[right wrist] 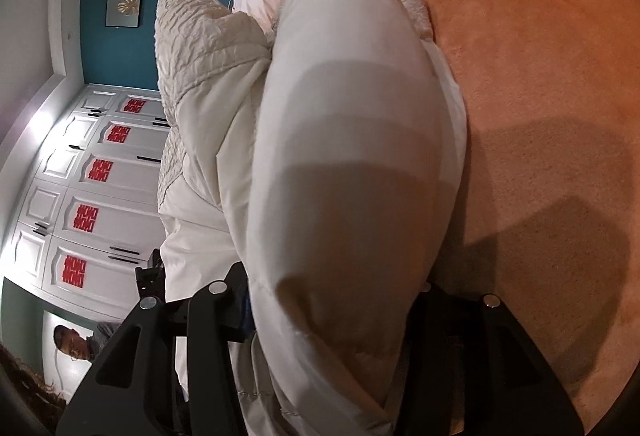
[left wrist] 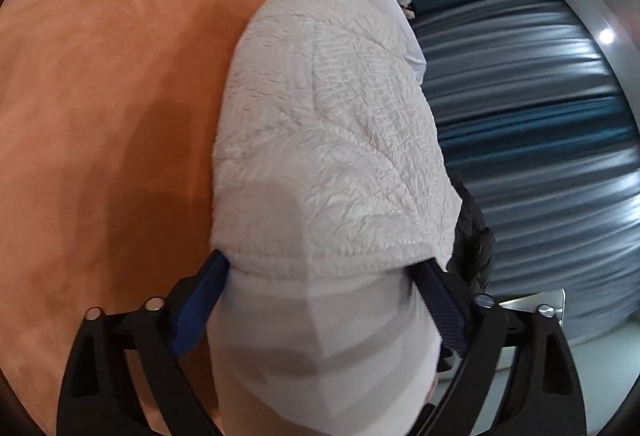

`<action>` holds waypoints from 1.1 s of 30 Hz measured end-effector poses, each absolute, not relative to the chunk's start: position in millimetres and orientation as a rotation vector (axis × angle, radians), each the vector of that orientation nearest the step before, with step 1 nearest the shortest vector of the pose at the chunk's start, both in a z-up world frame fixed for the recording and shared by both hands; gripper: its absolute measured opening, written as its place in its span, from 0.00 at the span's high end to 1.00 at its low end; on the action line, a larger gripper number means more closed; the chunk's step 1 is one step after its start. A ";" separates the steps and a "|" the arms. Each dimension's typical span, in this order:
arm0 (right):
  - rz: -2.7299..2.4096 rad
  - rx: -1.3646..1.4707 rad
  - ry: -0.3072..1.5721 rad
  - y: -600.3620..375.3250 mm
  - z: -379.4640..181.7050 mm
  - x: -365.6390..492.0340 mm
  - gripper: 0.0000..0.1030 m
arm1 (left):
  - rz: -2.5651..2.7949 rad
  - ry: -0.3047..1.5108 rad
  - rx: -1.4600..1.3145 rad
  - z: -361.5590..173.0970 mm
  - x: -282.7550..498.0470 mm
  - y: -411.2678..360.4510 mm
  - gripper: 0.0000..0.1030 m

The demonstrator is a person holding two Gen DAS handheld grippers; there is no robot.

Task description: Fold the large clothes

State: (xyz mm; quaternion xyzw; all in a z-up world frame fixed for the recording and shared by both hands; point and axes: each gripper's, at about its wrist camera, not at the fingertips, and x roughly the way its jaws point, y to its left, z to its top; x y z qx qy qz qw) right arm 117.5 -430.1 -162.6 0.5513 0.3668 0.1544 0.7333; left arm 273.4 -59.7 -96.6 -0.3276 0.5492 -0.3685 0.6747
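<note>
At the bottom of the left wrist view, our left gripper (left wrist: 320, 288) stands wide, its blue pads flanking a white quilted garment (left wrist: 332, 140) that runs up the frame over the orange bedspread (left wrist: 112, 96). In the right wrist view, our right gripper (right wrist: 332, 300) is half covered by the garment (right wrist: 352, 156); we cannot tell whether it grips.

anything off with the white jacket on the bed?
Not folded flat: the white jacket is bunched into a thick roll on the orange bedspread, one quilted part sticking up. It fills the left gripper between the open jaws.
</note>
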 end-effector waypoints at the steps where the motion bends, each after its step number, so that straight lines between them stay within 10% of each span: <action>1: 0.339 1.221 0.807 -430.4 -165.8 119.9 0.55 | -0.824 1.229 -0.733 -97.7 272.8 -63.6 0.11; 9: 0.354 0.966 0.710 -405.1 -91.2 118.5 0.83 | -0.848 1.046 -0.611 -38.6 251.3 -61.5 0.38; 19: 0.535 0.745 0.539 -332.8 8.9 171.6 0.81 | -0.842 0.697 -0.501 71.7 252.5 23.4 0.43; 26: 0.309 0.805 0.938 -311.6 -105.5 238.3 0.68 | -0.440 0.963 -0.206 -17.1 306.5 45.5 0.43; 33: 0.196 0.607 0.825 -310.2 -36.6 180.4 0.69 | -0.421 0.793 -0.118 28.7 251.2 68.0 0.41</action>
